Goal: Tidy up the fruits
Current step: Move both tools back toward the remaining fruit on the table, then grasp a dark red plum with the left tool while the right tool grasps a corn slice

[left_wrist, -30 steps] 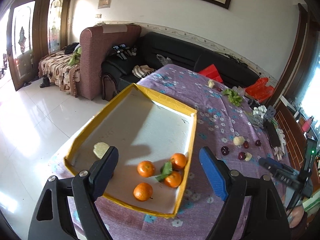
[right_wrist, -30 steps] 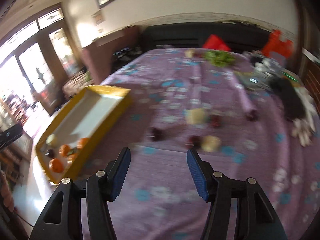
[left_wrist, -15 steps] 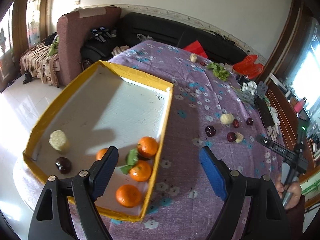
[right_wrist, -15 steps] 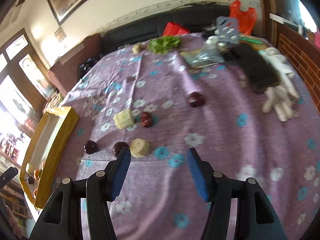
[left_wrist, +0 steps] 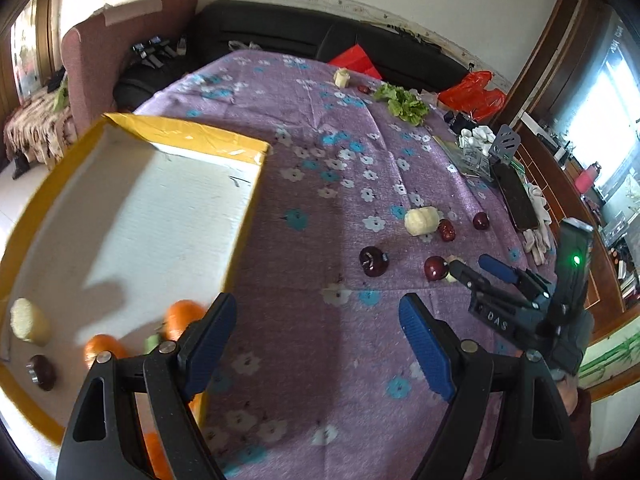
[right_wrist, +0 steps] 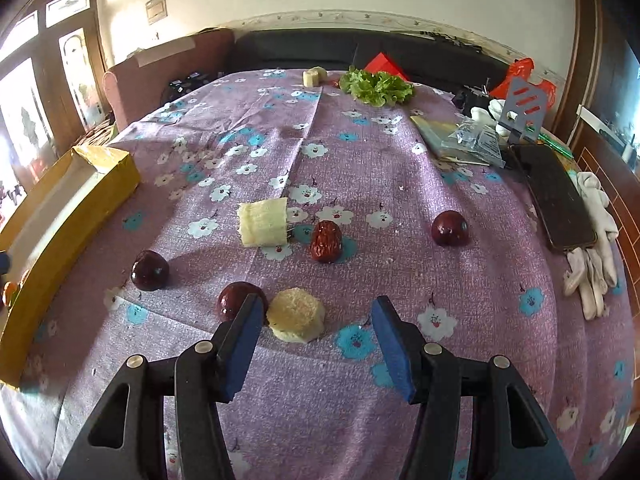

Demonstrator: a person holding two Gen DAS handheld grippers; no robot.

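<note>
My left gripper hangs open over the purple tablecloth, just right of the yellow box. Inside the box lie oranges, a pale chunk and a dark fruit. My right gripper is open and low over the cloth, with a pale chunk between its fingers, untouched. A dark red fruit sits against the left finger's outer side. Further off lie another dark fruit, a pale piece, a wrinkled red date and a third dark fruit.
Lettuce and a pale piece lie at the table's far end. A phone, white gloves and plastic packets crowd the right side. A black sofa stands behind the table.
The left gripper has swung right, from over the box to over the cloth beside it. The right gripper has come down close to the pale chunk and dark fruit. Both stay open.
</note>
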